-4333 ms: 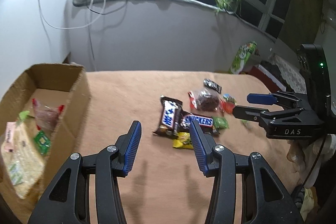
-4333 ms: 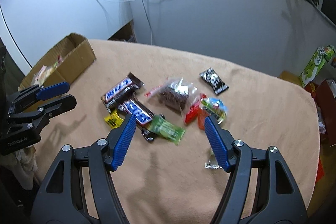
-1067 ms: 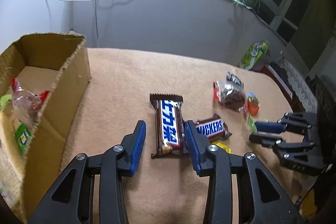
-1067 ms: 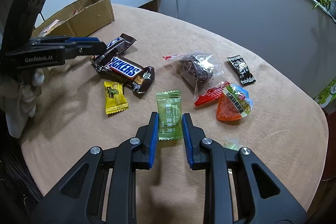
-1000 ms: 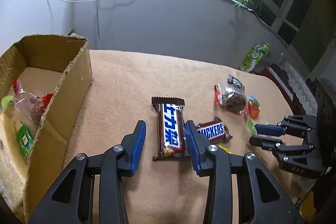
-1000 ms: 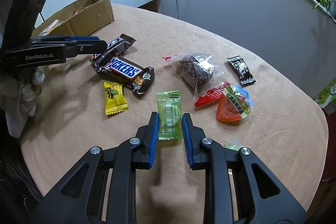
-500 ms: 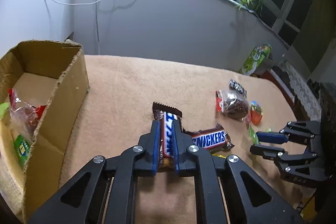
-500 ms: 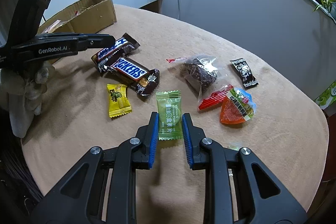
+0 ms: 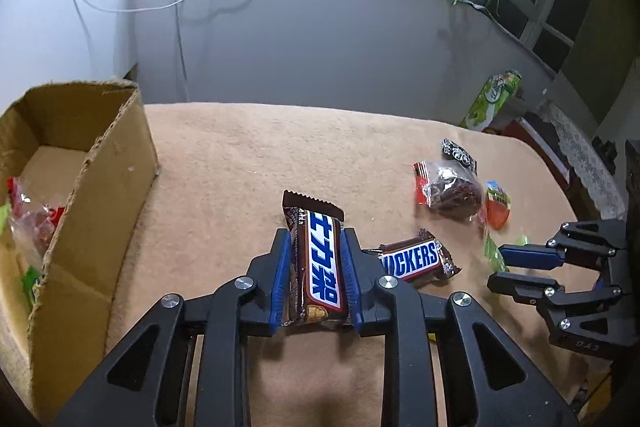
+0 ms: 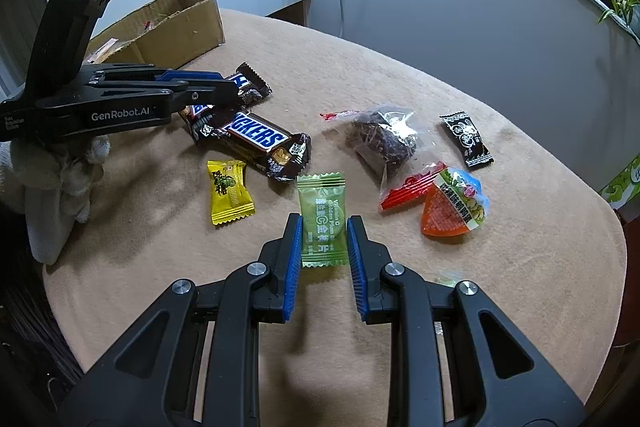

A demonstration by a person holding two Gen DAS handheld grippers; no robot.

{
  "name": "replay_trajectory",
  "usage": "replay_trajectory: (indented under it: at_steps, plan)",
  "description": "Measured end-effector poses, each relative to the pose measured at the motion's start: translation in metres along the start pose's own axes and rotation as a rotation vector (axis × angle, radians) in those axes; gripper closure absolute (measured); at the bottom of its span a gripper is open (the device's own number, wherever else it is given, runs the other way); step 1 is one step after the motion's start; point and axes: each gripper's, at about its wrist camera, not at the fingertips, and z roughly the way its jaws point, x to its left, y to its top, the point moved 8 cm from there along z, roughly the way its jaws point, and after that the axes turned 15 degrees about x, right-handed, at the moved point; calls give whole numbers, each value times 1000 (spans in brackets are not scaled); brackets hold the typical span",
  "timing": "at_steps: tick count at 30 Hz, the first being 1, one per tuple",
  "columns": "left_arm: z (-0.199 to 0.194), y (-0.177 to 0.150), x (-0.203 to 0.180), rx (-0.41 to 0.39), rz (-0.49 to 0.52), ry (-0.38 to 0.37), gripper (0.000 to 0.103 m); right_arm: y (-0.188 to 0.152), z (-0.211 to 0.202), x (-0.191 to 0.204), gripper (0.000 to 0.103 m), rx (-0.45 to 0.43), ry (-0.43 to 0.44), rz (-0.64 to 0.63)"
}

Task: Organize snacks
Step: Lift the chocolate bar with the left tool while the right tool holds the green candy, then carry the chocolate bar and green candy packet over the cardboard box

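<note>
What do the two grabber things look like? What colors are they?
Both are black plastic with silver screws and blue ribbed pads on the fingers. The left gripper says "GenRobot.AI" in white on its side; the right gripper has "DAS". A pale glove shows under the left one.

Between the box [image 9: 120, 163] and the snack cluster lies a broad strip of bare cloth [image 9: 224, 147] — the widest lane here, with the box's near wall standing upright along its left edge. Right of the left gripper [image 9: 316, 267] the way is crowded: a second bar [image 9: 412, 261] lies just beside its fingers, and beyond that the right gripper [image 9: 494, 269] reaches in from the side. Near the right gripper, bare cloth opens toward the near table edge, while ahead the yellow candy [image 10: 230, 191], the dark bag [image 10: 384, 139] and the orange packet [image 10: 454, 209] stand close around it — with the black sachet [image 10: 466, 139] farther back.
</note>
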Motion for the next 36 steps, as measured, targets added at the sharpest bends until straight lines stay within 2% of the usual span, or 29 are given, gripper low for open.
replay_trajectory:
  at_steps: [6,9,10,11,14,21,27,32,36]
  plan:
    - [2,-2,-1,13,22,-15,79,0,-1,0,80,1,-11,1]
    - [1,-3,-4,8,36,6,79,1,-2,1,80,1,-14,0]
    - [1,-4,-5,9,42,12,78,2,-2,2,80,0,-15,-1]
    - [2,-5,-5,20,42,10,73,2,-2,3,80,1,-16,-2]
    - [10,-8,-4,51,47,17,72,2,-2,3,80,2,-18,-4]
    - [-1,-8,-12,15,84,48,76,2,-5,2,80,-6,-17,3]
    - [-43,-6,-5,-78,49,11,76,7,-16,8,80,-28,-19,2]
    - [-67,-6,-1,-120,35,-30,76,17,-25,23,80,-43,-25,-13]
    - [-83,-5,7,-153,-14,-94,76,27,-32,35,80,-58,-24,-26]
